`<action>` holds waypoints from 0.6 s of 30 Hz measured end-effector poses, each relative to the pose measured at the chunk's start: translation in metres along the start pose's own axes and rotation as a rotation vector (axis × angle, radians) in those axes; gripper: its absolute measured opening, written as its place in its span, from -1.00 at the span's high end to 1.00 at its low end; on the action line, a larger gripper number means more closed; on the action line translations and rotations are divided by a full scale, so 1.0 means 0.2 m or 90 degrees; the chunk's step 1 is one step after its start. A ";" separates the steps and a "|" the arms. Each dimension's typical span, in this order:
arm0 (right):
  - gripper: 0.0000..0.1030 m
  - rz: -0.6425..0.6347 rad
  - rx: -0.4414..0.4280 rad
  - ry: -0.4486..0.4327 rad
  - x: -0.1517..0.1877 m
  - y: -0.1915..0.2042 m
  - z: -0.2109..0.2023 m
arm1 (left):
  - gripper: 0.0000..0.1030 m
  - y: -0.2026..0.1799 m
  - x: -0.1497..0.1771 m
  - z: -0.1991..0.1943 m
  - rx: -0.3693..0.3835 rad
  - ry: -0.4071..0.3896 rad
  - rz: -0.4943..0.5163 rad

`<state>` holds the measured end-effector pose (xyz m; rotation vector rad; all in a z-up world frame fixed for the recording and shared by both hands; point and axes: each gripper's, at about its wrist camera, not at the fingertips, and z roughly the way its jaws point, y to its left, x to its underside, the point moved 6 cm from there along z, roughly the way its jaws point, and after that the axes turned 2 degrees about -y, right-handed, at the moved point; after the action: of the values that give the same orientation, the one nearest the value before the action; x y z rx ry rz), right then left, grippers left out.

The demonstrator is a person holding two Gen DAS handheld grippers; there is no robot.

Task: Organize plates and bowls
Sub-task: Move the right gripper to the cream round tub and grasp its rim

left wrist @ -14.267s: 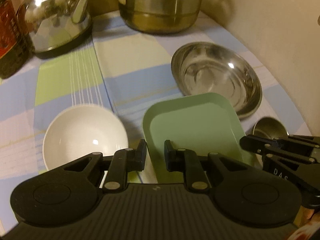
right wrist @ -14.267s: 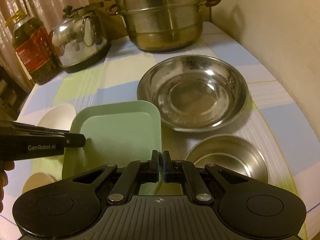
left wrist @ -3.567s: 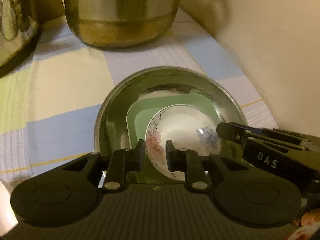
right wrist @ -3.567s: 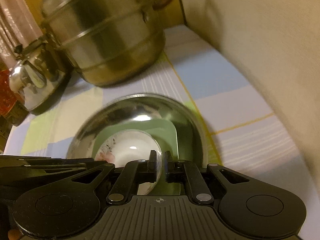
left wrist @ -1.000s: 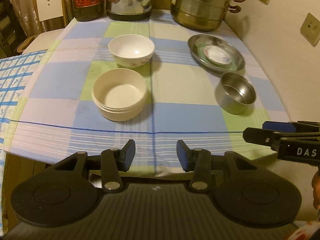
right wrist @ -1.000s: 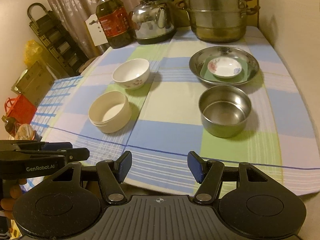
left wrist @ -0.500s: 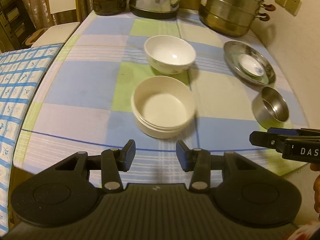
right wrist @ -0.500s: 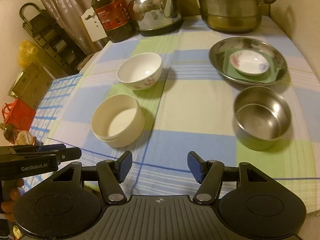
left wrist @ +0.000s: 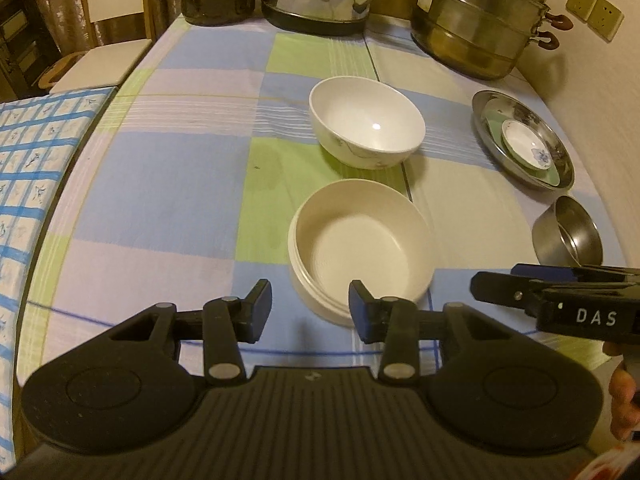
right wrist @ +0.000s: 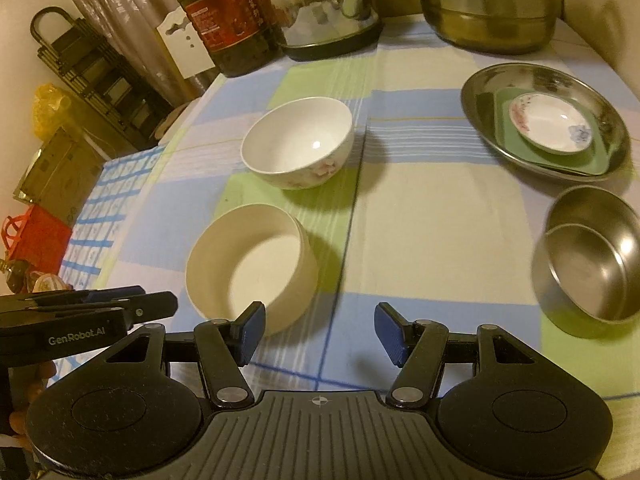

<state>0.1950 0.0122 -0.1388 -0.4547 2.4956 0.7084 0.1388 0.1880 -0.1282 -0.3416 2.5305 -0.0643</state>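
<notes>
Both grippers now sit nearer the table than 1 second back. Left view: left gripper (left wrist: 310, 306), jaws closing on nothing, faces the cream bowl (left wrist: 360, 248). Right view: right gripper (right wrist: 318, 330) gapes empty; a hasty pinch could skid the bowl.

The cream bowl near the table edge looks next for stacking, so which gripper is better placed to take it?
Probably left: the left gripper, empty and closing, sits right before the cream bowl; the right gripper faces bare cloth beside it.
</notes>
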 end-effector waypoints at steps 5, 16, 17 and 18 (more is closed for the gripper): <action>-0.19 0.006 0.000 0.001 -0.03 0.02 0.09 | 0.34 0.03 -0.04 0.10 0.011 0.012 0.002; 0.23 0.013 0.004 0.022 -0.05 0.05 0.26 | 0.43 0.05 -0.08 0.25 0.019 0.040 0.024; 0.28 0.016 0.004 0.023 -0.05 0.05 0.27 | 0.44 0.05 -0.08 0.26 0.019 0.042 0.025; 0.30 0.019 0.003 0.023 -0.05 0.04 0.27 | 0.47 0.06 -0.08 0.27 0.020 0.043 0.027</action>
<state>0.2204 0.0519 -0.1697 -0.4324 2.5424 0.7127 0.1785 0.2046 -0.1651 -0.2782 2.5998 -0.1000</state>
